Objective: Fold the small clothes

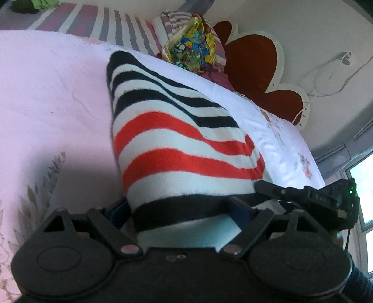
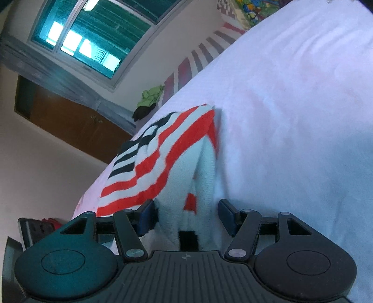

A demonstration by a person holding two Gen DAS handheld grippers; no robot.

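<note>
- Low over the bed (image 1: 46,93), both cameras looked along a pale pink cover, with one striped garment (image 1: 177,139) as the only piece being worked.
- Left gripper (image 1: 184,209): its blue-padded fingers (image 1: 119,213) sat on either side of the garment's black-striped edge, and cloth filled the gap between them. The tips were hidden under the fabric, so I could not tell whether they were clenched on it or merely around it.
- From that edge the garment ran away across the cover: black band nearest, then red and white stripes, then black and white stripes at the far end. It lay draped, its right side doubled over in a fold.
- Right gripper (image 2: 186,216): fingers (image 2: 145,219) stood spread apart, released, with a white and red fold of the same garment (image 2: 163,158) lying loosely between them. The left pad touched the cloth; the right pad stood apart from it.
- In the right view the garment lay bunched on the cover, stripes running away toward the far edge of the bed.
- Beyond: a striped sheet (image 1: 77,21) at the far side, a green and dark bundle of clothes (image 2: 149,100) on it, a bright patterned cushion (image 1: 193,46) by the dark red, white-edged headboard (image 1: 256,77).
- A window (image 2: 93,30) and a brown wooden door (image 2: 70,125) showed in the right view.
</note>
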